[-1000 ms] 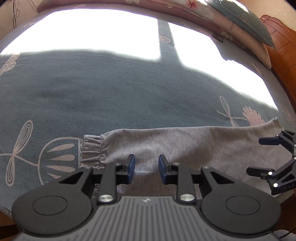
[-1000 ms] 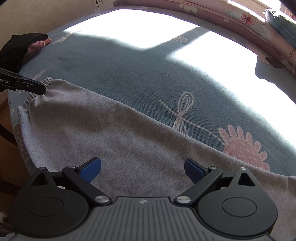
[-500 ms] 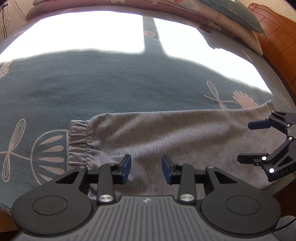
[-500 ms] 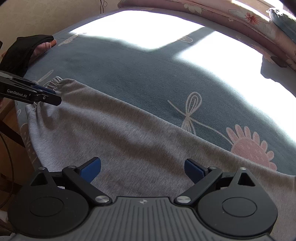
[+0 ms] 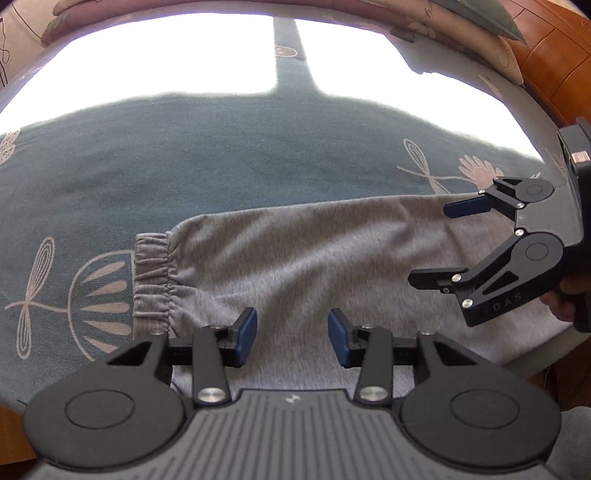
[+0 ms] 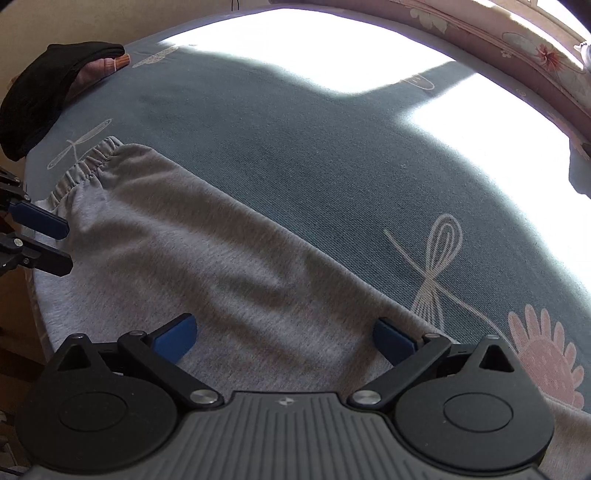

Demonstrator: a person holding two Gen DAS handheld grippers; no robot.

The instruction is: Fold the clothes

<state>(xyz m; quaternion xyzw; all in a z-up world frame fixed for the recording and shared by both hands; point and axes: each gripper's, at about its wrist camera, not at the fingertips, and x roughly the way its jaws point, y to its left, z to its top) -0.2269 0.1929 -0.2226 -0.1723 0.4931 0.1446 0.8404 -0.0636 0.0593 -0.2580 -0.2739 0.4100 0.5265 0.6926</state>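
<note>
The left hand-held gripper [image 5: 291,341] hangs over the near part of the grey sweatpants [image 5: 314,258]; its jaws are opening, with no cloth pinched between the blue pads [image 5: 243,341]. The right hand-held gripper [image 6: 284,338] stands wide apart above the same garment, gripping nothing. The sweatpants lie flat along the near edge of the bed [image 6: 332,166], elastic cuff [image 5: 151,280] toward the left. Beyond, sunlight falls across the teal bedspread; pillows [image 5: 461,33] line the far end.
</note>
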